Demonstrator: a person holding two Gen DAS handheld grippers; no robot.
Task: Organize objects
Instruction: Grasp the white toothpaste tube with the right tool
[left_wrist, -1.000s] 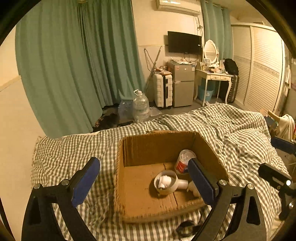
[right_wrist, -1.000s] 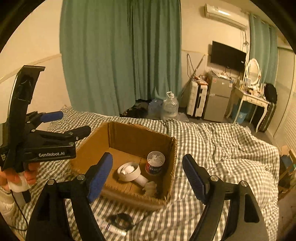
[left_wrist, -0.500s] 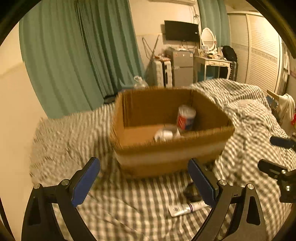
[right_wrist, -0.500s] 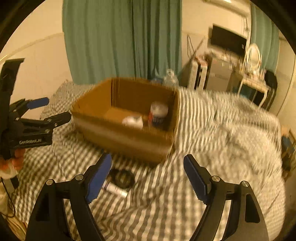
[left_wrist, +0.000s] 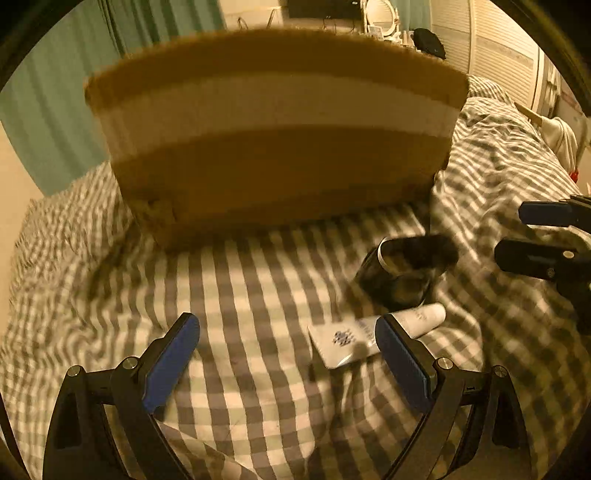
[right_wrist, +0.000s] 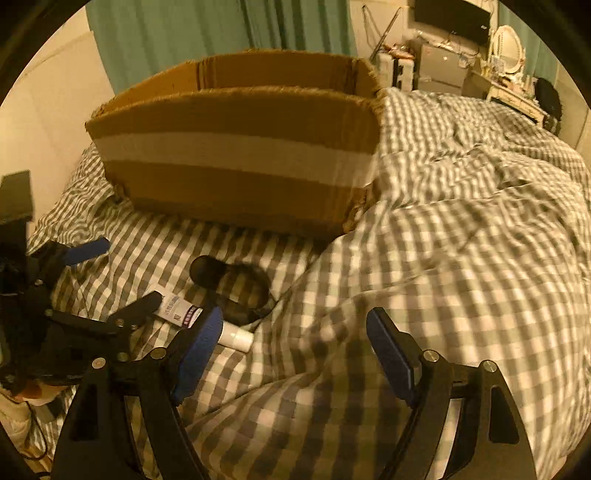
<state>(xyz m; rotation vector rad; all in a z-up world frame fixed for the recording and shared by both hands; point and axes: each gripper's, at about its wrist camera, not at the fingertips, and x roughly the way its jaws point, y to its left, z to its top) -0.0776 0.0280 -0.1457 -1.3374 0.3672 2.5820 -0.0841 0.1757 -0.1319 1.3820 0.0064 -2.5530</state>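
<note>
A cardboard box (left_wrist: 273, 147) with a pale tape band stands on the checked bedspread, also in the right wrist view (right_wrist: 236, 158); its inside is hidden. In front of it lie a white tube (left_wrist: 354, 339) and a dark round object (left_wrist: 406, 273), blurred. Both show in the right wrist view: the tube (right_wrist: 207, 317) and the dark object (right_wrist: 236, 288). My left gripper (left_wrist: 288, 354) is open and empty, low over the bed, with the tube by its right finger. My right gripper (right_wrist: 295, 350) is open and empty, to the right of the tube.
The checked bedspread (right_wrist: 461, 240) is rumpled into a raised fold at the right. Green curtains (right_wrist: 184, 33) hang behind the box. A dressing table and small fridge (right_wrist: 443, 70) stand far back. The right gripper's fingers (left_wrist: 543, 236) show at the left view's right edge.
Both grippers have dropped low toward the bed in front of the box. The box's inside has gone out of sight, and the tube and dark object are now close.
</note>
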